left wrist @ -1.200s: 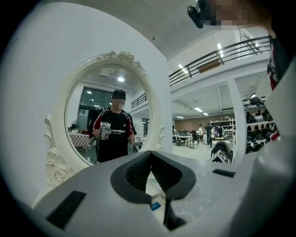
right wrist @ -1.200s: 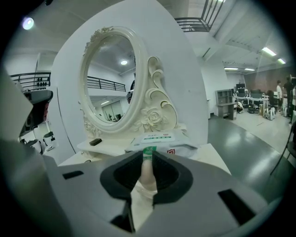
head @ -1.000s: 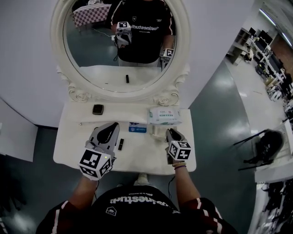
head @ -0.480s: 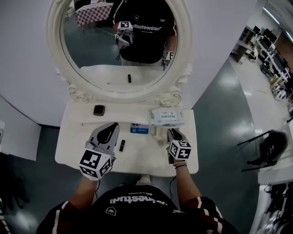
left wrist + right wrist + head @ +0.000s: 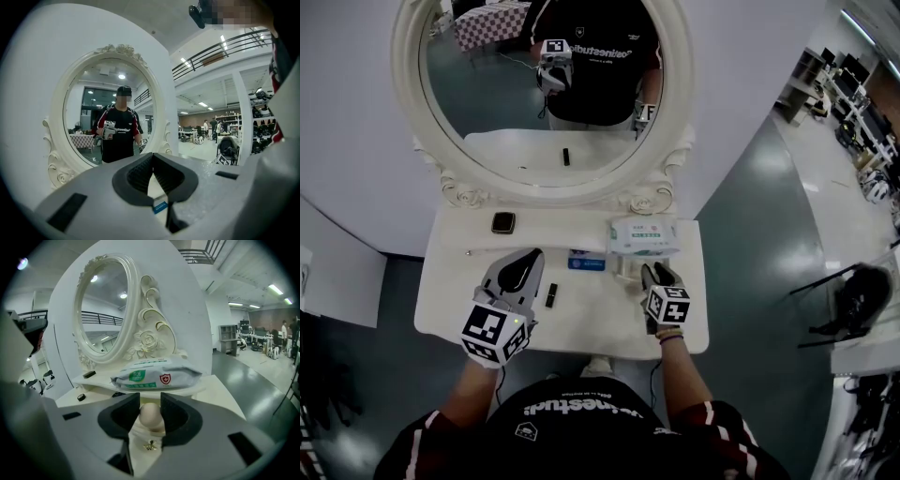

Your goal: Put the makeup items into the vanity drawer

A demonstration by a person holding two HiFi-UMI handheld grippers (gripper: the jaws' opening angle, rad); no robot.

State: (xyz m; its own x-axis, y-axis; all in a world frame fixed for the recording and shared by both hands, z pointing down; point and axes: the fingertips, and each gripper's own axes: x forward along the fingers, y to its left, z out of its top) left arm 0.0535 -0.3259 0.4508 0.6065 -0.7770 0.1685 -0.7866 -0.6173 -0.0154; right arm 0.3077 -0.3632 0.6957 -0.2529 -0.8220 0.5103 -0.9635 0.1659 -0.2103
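Observation:
A beige egg-shaped makeup sponge (image 5: 151, 414) rests in a small cream drawer (image 5: 139, 433) with a gold knob (image 5: 150, 445), below the wipes shelf. My right gripper (image 5: 150, 401) straddles the sponge; its jaws have just been opening and stand open, the sponge between them. In the head view this gripper (image 5: 652, 271) is at the table's right, by the drawer (image 5: 623, 272). My left gripper (image 5: 531, 255) hovers shut and empty over the table's left half. A black lipstick (image 5: 551, 296) lies beside it. A blue item (image 5: 586, 262) lies just ahead.
A pack of wet wipes (image 5: 642, 236) lies on the raised shelf at the back right. On the back left are a black compact (image 5: 502, 223) and a thin stick (image 5: 487, 251). The oval mirror (image 5: 441, 141) rises behind the white vanity top (image 5: 600, 323).
The right gripper has sunk slightly toward the small drawer. The left gripper has stayed in place.

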